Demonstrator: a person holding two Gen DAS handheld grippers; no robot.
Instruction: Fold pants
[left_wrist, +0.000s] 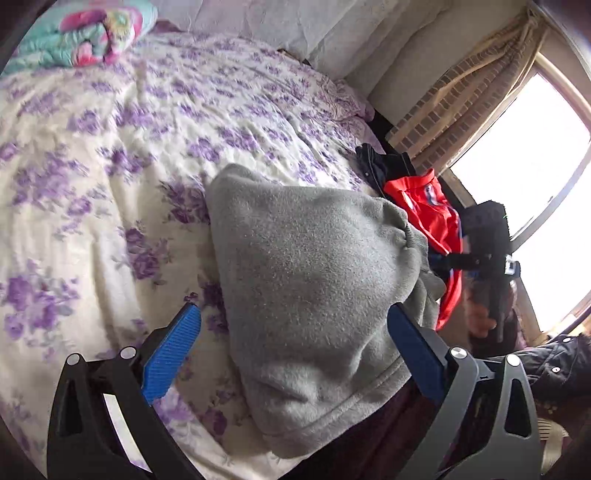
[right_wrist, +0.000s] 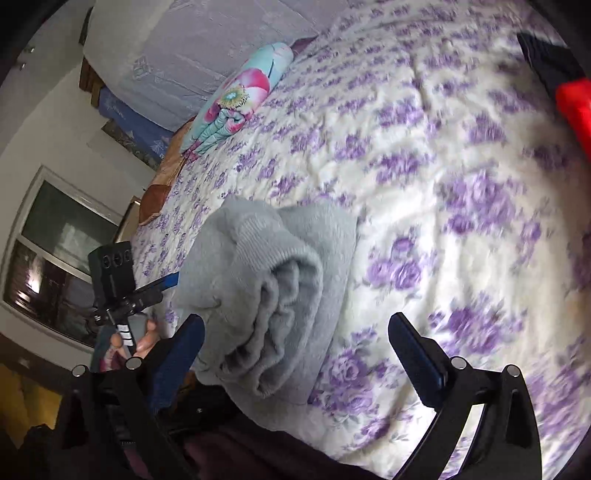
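Observation:
The grey fleece pants (left_wrist: 310, 280) lie folded into a thick bundle near the bed's front edge. In the right wrist view the bundle (right_wrist: 273, 288) shows its stacked layers and ribbed waistband. My left gripper (left_wrist: 295, 332) is open, its blue pads apart on either side of the bundle's near end, just above it. My right gripper (right_wrist: 295, 343) is open and empty, with the bundle between the left finger and the middle. The right gripper shows in the left wrist view (left_wrist: 487, 258) beyond the pants; the left gripper shows in the right wrist view (right_wrist: 122, 291) to the left.
The bed carries a white cover with purple flowers (left_wrist: 110, 155). A red and dark pile of clothes (left_wrist: 428, 210) lies at the bed's right edge by the window (left_wrist: 535, 155). A folded floral quilt (left_wrist: 85, 33) lies at the head of the bed.

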